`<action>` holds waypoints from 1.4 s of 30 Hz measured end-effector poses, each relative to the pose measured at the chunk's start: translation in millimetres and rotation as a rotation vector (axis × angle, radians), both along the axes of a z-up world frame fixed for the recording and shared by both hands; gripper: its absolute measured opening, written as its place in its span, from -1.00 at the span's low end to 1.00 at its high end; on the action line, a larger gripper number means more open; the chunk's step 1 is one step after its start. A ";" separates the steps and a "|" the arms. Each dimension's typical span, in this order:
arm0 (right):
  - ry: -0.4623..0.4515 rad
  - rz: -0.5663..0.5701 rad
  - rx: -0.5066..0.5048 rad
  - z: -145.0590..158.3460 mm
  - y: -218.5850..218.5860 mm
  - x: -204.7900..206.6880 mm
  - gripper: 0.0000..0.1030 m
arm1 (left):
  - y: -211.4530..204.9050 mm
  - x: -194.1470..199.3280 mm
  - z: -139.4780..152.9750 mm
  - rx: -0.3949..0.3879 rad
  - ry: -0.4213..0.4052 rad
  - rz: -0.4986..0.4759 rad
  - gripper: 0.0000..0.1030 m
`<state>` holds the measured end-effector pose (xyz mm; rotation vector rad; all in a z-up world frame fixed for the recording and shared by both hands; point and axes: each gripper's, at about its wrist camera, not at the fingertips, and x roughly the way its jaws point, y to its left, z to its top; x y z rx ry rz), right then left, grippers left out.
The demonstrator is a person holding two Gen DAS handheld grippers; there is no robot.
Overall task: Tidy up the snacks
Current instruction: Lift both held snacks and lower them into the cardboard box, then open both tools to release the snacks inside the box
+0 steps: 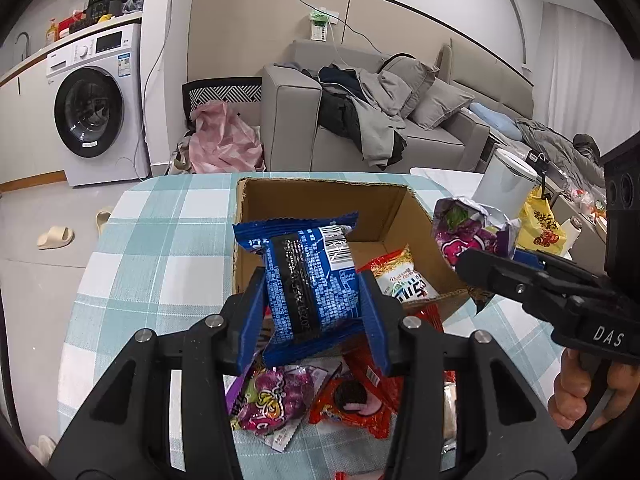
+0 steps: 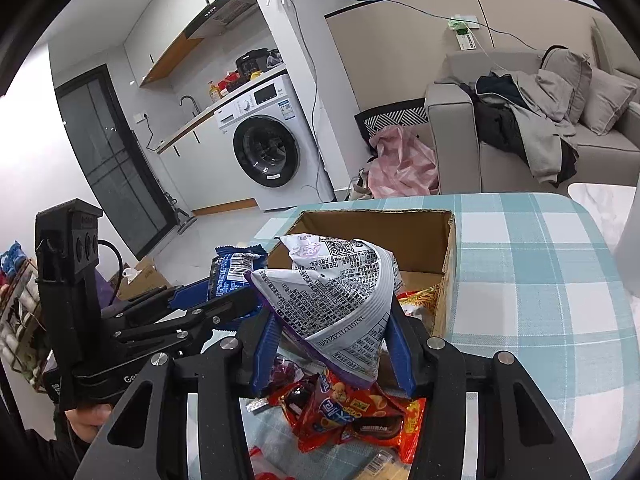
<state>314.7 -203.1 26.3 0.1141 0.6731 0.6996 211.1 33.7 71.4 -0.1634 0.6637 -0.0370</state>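
**Two snack packets held over an open carton**

The left gripper [image 1: 314, 304] clamps a blue snack packet [image 1: 308, 276] above the near wall of the cardboard box [image 1: 320, 200], which holds a noodle packet [image 1: 404, 276]. The right gripper [image 2: 334, 346] grips a purple-and-white pouch [image 2: 336, 300] at the box's near edge. More red packets [image 2: 348, 412] lie loose on the checked tablecloth [image 1: 160, 240], whose far side lies bare.

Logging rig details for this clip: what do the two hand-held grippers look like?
Both are matte black, angular frames with silver bolts and ribbed blue finger pads. The left hand-held gripper carries a boxy black module and a black cable in the right wrist view; the right hand-held gripper shows white "DAS" lettering, with a bare hand on its grip.
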 end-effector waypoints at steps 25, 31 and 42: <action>0.075 -0.040 0.045 -20.2 16.7 54.8 -0.05 | 1.3 62.5 -30.1 0.006 0.047 -0.009 -0.19; 0.105 -0.039 0.064 -29.8 17.0 65.0 -0.05 | -0.3 71.7 -37.6 0.031 0.065 -0.005 -0.19; 0.126 -0.082 0.091 -28.4 3.4 72.7 0.10 | -3.8 64.8 -30.2 0.057 0.054 0.013 0.10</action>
